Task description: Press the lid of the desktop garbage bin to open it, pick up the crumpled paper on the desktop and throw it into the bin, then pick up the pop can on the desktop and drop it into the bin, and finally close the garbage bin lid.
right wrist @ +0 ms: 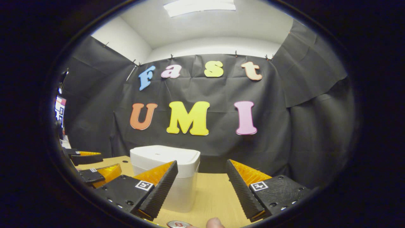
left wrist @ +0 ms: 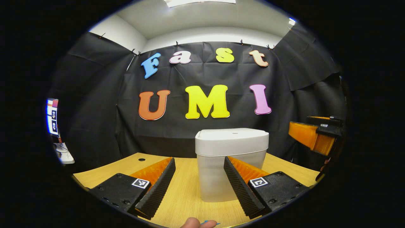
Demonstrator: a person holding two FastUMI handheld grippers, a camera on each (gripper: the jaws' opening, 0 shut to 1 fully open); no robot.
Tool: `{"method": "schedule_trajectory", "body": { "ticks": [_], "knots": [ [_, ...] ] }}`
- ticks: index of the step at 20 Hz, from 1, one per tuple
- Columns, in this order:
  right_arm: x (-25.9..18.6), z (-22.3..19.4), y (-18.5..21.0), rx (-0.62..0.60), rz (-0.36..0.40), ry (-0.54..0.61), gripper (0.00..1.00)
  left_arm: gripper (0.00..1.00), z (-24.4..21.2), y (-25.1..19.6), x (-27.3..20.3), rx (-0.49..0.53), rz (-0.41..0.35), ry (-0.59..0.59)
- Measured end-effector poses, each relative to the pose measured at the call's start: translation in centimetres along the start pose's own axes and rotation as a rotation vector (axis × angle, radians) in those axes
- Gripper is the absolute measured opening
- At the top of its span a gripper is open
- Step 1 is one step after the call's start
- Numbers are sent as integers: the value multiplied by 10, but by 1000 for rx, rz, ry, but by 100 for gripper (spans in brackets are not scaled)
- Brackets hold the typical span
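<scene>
Black cloth walls close in a wooden desk, and the white garbage bin stands toward its back edge with its lid shut. In the left gripper view the left gripper is released, jaws wide, the bin just ahead between them. The right gripper is likewise spread, the bin ahead to its left. The pop can's top peeks at the desk's near edge

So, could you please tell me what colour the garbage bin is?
The garbage bin is white, lid included; it shows best in the left gripper view.
</scene>
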State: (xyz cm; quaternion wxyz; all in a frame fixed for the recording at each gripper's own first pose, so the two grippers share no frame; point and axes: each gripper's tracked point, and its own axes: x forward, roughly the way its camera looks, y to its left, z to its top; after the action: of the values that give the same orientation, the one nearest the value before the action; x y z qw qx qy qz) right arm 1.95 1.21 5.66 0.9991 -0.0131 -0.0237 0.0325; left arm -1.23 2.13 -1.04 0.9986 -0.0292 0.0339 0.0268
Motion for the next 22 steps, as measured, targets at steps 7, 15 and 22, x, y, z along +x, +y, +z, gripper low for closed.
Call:
{"method": "schedule_trajectory", "body": {
  "ticks": [7, 15, 22],
  "knots": [
    [55, 21, 54, 17, 154, 82, 95, 99, 1, 20, -6, -19, 42, -2],
    [109, -9, 79, 17, 166, 207, 53, 99, 0, 39, -9, -4, 74, -7],
    [119, -23, 91, 27, 197, 247, 0, 99, -4, 42, -7, -19, 76, 4]
  ]
}}
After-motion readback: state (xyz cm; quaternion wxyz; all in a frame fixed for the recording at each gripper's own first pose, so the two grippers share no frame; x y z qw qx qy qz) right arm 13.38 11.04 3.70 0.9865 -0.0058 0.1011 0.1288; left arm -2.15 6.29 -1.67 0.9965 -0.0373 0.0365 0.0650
